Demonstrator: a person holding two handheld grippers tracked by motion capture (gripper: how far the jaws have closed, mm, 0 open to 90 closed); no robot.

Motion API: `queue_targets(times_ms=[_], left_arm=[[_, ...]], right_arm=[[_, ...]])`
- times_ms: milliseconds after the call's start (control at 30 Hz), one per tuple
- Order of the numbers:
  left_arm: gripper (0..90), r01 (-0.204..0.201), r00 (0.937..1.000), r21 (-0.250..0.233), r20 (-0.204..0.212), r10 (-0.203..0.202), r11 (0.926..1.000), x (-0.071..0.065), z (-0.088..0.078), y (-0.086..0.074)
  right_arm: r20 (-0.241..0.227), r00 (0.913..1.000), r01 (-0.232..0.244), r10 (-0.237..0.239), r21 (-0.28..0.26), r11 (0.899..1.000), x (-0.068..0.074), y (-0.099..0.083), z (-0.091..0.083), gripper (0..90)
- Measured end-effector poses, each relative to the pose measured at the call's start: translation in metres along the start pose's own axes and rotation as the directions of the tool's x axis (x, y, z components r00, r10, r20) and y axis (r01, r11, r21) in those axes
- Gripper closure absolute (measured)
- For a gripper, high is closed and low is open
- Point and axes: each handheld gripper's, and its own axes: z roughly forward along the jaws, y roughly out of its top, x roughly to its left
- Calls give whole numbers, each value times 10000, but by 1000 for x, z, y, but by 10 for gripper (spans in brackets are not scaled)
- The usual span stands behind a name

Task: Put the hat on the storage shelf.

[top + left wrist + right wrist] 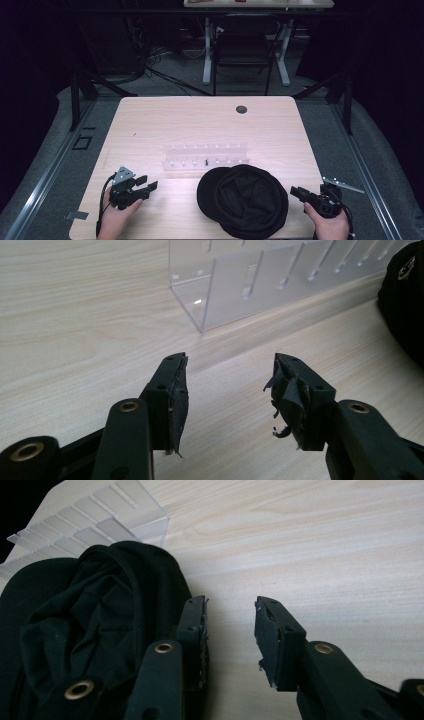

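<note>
A pale wooden table (150, 125) takes up the middle of the high view, with dark floor around it and a black chair (243, 50) at top centre beyond its far edge. On the table, low and right of centre, lies a black cap (247, 200), crown collapsed and its opening facing up; in the right gripper view it occupies the left half of the frame (95, 630), and its edge shows at the far right of the left gripper view (405, 305). Just above the cap in the high view stands a clear plastic rack (206, 156) with a row of slots, close to the cap's upper edge; it sits at the top centre of the left gripper view (260, 280) and the upper left of the right gripper view (95, 520).

The left gripper (145, 183), at lower left, is held in a hand (117, 220), its jaws spread apart over bare wood with nothing between them (227, 385). The right gripper (296, 192), at lower right just beside the cap's rim, is held in the other hand (330, 225); its jaws also stand apart and empty (230, 625), the left one touching or overlapping the cap's edge.

A small dark round grommet (241, 109) sits near the table's far edge.
</note>
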Motion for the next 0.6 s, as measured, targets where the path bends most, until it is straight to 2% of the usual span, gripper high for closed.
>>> queue_targets(times_ms=[167,333,367,500,533,567,600], left_arm=[[489,-36,10000,48,51,36,10000,-1,-1,0],[489,16,10000,13,73,-16,10000,-1,-1,0],[489,10,10000,-15,49,-10,10000,-1,-1,0],[489,42,10000,-9,46,-41,10000,-2,-1,0],[489,23,10000,11,55,-23,10000,-2,-1,-1],[489,7,10000,63,94,-7,10000,-3,0,-1],[489,-39,10000,40,84,39,10000,-4,0,-1]], right_arm=[[46,10000,77,-78,239,9997,7,1,-2,656],[34,9999,140,-141,127,9998,17,4,-8,662],[109,9997,211,-214,282,9994,17,5,-9,664],[-45,10000,-42,44,529,9986,16,10,-10,677],[25,10000,-25,22,884,9961,18,13,-10,681],[25,10000,-25,22,884,9961,18,13,-10,681],[216,9997,99,-125,1139,9934,22,16,-12,682]])
